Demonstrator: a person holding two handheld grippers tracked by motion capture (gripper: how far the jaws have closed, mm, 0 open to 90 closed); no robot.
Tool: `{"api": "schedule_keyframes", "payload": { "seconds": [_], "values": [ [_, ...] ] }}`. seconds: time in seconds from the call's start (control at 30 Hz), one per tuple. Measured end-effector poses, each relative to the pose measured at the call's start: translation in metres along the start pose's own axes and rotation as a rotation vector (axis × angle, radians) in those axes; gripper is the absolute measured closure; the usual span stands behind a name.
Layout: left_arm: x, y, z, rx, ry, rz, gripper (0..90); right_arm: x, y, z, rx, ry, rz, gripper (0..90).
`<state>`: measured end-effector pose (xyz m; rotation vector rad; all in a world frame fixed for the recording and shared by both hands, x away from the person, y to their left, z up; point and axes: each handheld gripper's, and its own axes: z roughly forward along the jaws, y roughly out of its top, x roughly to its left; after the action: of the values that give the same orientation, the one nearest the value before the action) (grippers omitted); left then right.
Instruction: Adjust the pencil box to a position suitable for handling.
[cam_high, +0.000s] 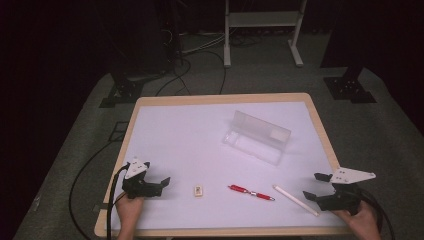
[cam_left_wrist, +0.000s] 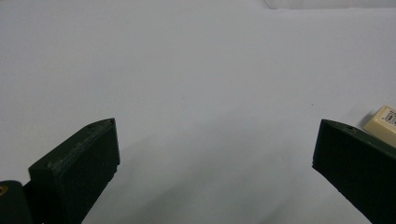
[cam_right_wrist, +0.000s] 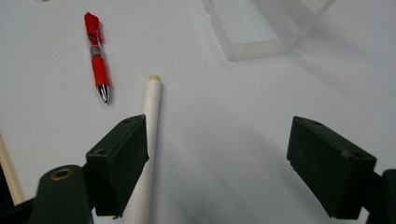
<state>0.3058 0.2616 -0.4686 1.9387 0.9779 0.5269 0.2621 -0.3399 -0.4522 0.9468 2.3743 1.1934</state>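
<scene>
White slender stick, one only, lies flat on the pale table just in front of the clear plastic case, slanting toward the near right corner. In the right gripper view this stick runs along the inner edge of one black jaw, its capped tip pointing toward the case.

Counted: one clear rectangular plastic case with its lid standing open; one red pen with a silver tip, lying in front of the case and just left of the white stick; one small cream eraser block, farther left of the case's near side; two hand-held grippers.

The right gripper sits low at the table's near right edge, right of the case and nearer than it, held level in a hand and aimed leftward; its jaws are spread wide, with nothing pinched between them. The left gripper rests well left of the case near the front edge, held level in a hand and pointing right toward the eraser, jaws likewise spread with only bare table between them.
</scene>
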Motion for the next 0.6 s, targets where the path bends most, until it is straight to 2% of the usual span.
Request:
{"api": "schedule_keyframes", "payload": {
  "seconds": [0.17,0.27,0.37,0.57,0.6],
  "values": [
    [0.000,0.000,-0.001,-0.016,-0.005,0.011,0.1,-0.001,0.010,0.003,-0.005,0.018,-0.006,18.2],
    [0.000,0.000,0.000,-0.002,-0.014,0.007,0.1,-0.001,0.020,0.008,-0.006,0.032,-0.020,17.4],
    [0.000,0.000,0.000,-0.003,-0.018,0.022,0.1,-0.001,0.025,0.010,-0.003,0.041,-0.027,17.4],
    [0.000,0.000,0.000,-0.002,-0.020,0.021,0.1,-0.002,0.046,0.018,0.007,0.066,-0.057,17.4],
    [0.000,0.000,0.001,-0.001,-0.019,0.022,0.1,-0.002,0.054,0.023,0.012,0.076,-0.069,17.4]
  ]
}}
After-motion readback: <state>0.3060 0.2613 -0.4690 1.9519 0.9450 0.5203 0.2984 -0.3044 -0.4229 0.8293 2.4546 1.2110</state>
